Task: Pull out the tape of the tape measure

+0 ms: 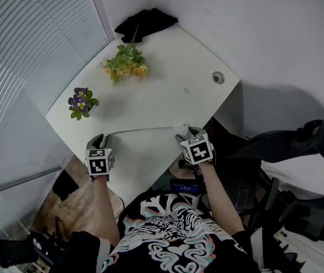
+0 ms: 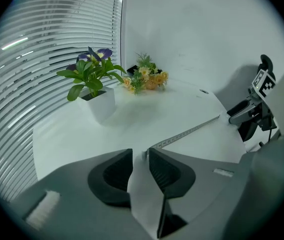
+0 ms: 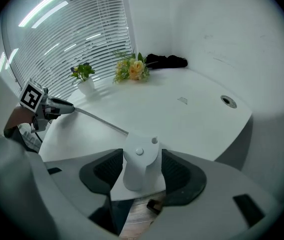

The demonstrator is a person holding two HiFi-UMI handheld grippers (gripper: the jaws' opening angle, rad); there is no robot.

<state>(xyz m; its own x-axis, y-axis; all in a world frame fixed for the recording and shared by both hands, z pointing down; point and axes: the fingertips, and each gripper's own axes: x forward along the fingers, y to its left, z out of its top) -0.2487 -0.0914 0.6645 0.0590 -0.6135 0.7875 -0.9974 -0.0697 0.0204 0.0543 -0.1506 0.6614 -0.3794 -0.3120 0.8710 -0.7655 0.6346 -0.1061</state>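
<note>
Seemingly the pull is nearly done. At the left, the left gripper (image 2: 140,155) has its jaws parted, and the hooked tip of the tape (image 2: 191,130) lies just at their tips, unpinched. From there the tape runs flat along the near edge of the tabletop (image 1: 167,78) to the right. There the right gripper (image 3: 142,156) clamps the white tape measure case (image 3: 141,170) between wide-set jaws. If more length is wanted, the left jaws should close squarely on the tip. Otherwise the right grip must be firm, so the tape cannot whip back.
</note>
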